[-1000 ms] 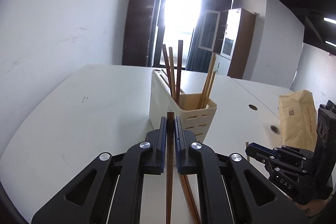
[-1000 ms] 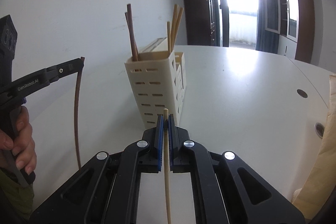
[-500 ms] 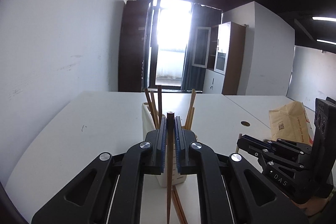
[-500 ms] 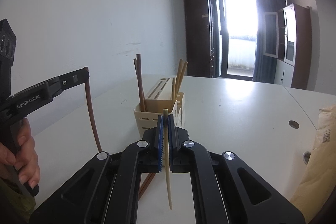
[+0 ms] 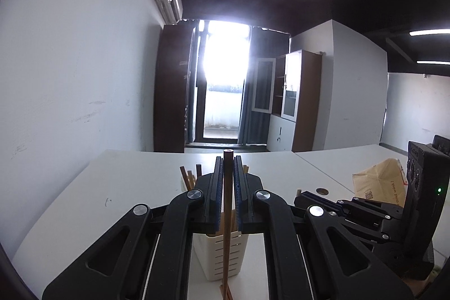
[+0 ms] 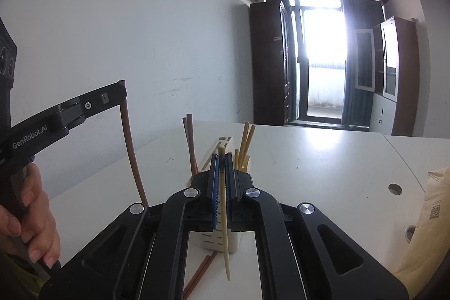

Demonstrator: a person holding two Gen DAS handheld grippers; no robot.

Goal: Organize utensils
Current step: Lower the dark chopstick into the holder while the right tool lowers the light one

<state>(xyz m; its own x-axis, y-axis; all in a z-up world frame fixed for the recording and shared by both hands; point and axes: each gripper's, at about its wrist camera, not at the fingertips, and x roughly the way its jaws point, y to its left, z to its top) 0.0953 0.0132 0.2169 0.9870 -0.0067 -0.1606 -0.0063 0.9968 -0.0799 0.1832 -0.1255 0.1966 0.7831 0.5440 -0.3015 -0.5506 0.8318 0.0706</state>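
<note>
My left gripper (image 5: 228,159) pinches a brown chopstick (image 5: 226,215), my right gripper (image 6: 222,156) a pale chopstick (image 6: 224,215), both above the cream utensil holder (image 5: 222,260).

My left gripper (image 5: 228,182) is closed, its fingers (image 5: 216,187) pressing a dark chopstick (image 5: 226,215) between them. My right gripper (image 6: 222,182) is also closed on a pale chopstick (image 6: 224,215). My left hand (image 6: 31,215) grasps the handle.
</note>
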